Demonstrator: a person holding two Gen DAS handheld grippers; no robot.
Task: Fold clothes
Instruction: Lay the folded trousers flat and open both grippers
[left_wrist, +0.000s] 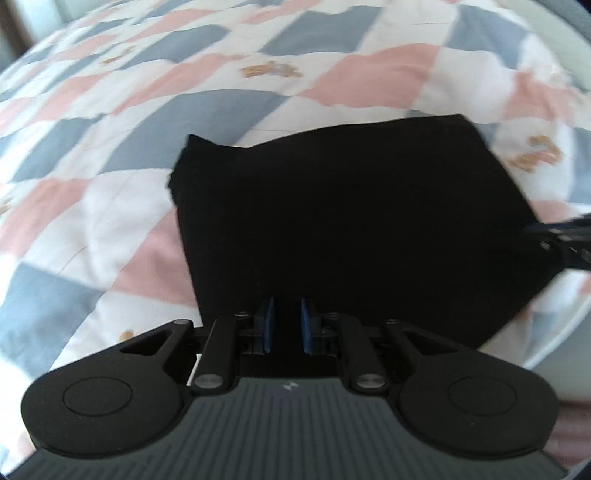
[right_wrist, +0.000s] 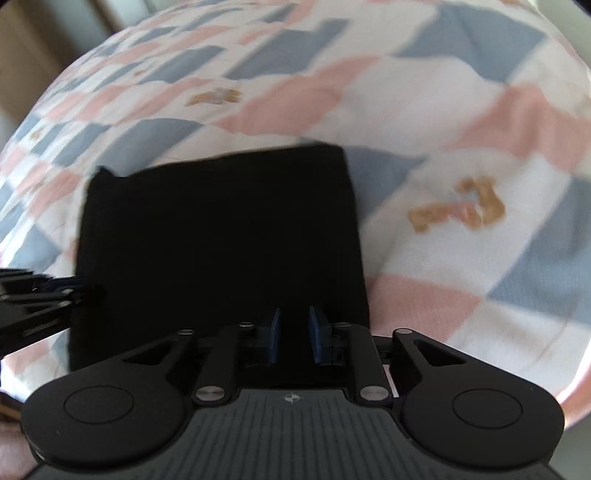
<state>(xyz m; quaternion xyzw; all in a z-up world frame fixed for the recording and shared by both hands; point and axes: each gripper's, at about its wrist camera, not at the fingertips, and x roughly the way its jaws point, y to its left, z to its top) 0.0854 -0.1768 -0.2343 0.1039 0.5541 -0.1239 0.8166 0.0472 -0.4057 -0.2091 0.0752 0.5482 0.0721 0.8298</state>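
The black fabric garment, already reduced to a compact, roughly rectangular stack, lies flat on the pink, blue-grey and white checked quilt of the bed. In the left wrist view it fills the centre of the frame; in the right wrist view it occupies the centre-left.

Left tool: the blue pads stand at a narrow gap, directly over the garment's near edge at 6 o'clock. Dark cloth shows between them, but whether a layer is pinched or merely lies behind the gap cannot be told.

Right tool: the same narrow setting, at the near edge of the stack towards its 5 o'clock corner. Whether it holds cloth likewise cannot be told. Each tool appears in the other's view, the right at 3 o'clock in the left wrist view, the left at 9 o'clock in the right wrist view, so the two sit at the two ends of the same near edge.

Step in hand, as a judgement: the fold is near completion, and the tools are placed either to take the near edge for a final fold or to square the stack.

Next move, if a further fold is intended: confirm that both tools grip all layers, lift evenly, carry the edge towards 12 o'clock and align it with the far edge. Uneven lift is likely to skew the stack.
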